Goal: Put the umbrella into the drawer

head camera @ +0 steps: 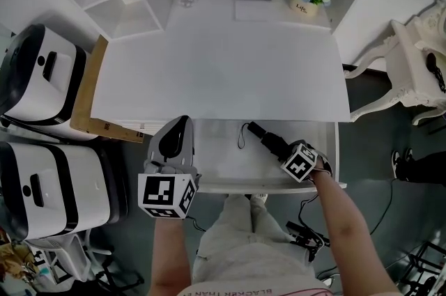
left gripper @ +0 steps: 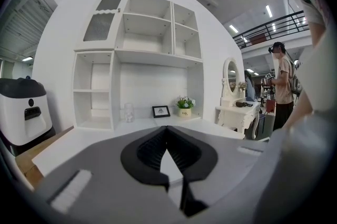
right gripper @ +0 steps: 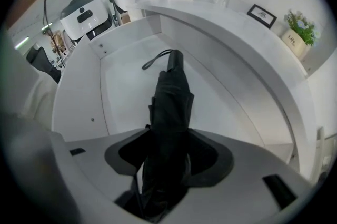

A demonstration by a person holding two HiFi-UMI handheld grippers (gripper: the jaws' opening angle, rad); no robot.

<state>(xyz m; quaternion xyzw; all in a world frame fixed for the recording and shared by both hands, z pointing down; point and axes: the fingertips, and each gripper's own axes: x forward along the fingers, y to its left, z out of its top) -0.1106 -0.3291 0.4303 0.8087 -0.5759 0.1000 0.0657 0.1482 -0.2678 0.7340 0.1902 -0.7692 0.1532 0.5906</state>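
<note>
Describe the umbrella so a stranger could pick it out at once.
Find the white desk and its open drawer at the front. A folded black umbrella reaches into it, clamped in the right gripper. It is the only dark thing there, with a cord loop at its far end.

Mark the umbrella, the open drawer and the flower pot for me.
umbrella (right gripper: pixel 171 107), right gripper view, folded black canopy.
drawer (head camera: pixel 216 162), head view, bare floor left of the umbrella.
flower pot (head camera: pixel 305 7), head view, the pot's front.
</note>
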